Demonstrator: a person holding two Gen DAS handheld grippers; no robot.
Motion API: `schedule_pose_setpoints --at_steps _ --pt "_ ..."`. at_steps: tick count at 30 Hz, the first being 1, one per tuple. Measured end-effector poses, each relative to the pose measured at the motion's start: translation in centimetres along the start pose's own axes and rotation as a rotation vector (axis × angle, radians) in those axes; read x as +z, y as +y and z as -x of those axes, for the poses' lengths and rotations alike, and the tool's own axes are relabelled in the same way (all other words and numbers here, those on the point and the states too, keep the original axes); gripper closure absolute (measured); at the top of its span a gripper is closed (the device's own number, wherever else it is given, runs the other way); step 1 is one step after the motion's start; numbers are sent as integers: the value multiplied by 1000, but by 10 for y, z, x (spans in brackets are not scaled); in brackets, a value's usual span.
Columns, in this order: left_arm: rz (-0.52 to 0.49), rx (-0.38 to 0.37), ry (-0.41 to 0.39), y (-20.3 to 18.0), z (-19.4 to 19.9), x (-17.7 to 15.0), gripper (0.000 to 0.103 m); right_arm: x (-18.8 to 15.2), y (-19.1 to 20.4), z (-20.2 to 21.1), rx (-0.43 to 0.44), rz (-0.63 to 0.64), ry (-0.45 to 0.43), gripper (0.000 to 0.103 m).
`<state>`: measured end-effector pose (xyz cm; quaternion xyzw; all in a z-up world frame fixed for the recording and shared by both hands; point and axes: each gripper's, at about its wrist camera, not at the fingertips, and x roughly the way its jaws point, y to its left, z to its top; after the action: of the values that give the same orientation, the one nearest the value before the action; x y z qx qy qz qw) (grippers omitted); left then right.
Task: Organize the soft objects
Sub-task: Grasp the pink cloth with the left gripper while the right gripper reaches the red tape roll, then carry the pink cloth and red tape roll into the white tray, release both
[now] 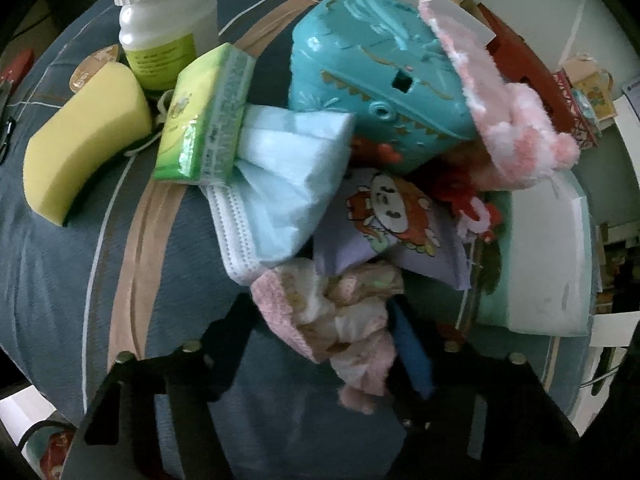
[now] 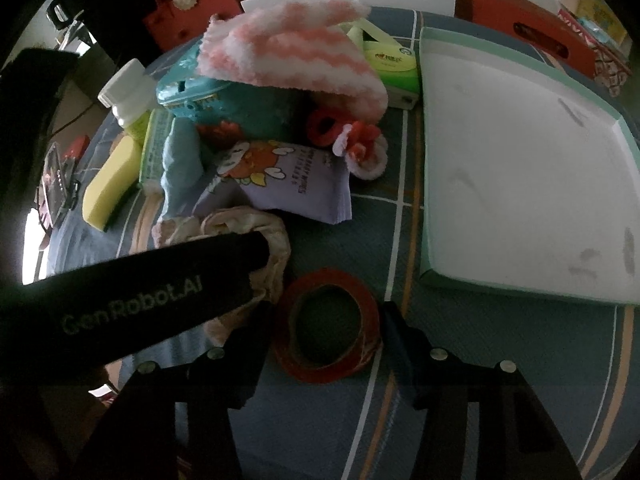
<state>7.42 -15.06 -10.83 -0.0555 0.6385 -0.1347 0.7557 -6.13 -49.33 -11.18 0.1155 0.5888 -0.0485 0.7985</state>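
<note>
One red tape roll (image 2: 326, 326), one yellow sponge (image 1: 80, 136), one white bottle (image 1: 164, 20).

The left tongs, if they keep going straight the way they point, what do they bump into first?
Probably the pink cloth. It already lies bunched between the left tongs, right ahead of the fingers; below it is the striped cover. Depth is hard to judge.

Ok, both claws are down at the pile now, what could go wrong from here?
1. The pink cloth between the fingers of the left claw touches the purple wipes pack; lifting may drag the pack or the face mask along.
2. The red tape roll in the right claw looks squeezed oval; it might spring out.
3. The striped sock is draped loosely on the teal case; a nudge could tip it off.
</note>
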Motion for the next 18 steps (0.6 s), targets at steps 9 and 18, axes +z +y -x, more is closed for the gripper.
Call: schedule_pose_setpoints --at_steps 9,18 --pt "-12 -86 -40 -41 -17 -15 72 -2 7 -5 2 -11 -11 46" --pt "24 -155 -45 -88 -39 -20 85 -7 4 0 9 -30 -28 47"
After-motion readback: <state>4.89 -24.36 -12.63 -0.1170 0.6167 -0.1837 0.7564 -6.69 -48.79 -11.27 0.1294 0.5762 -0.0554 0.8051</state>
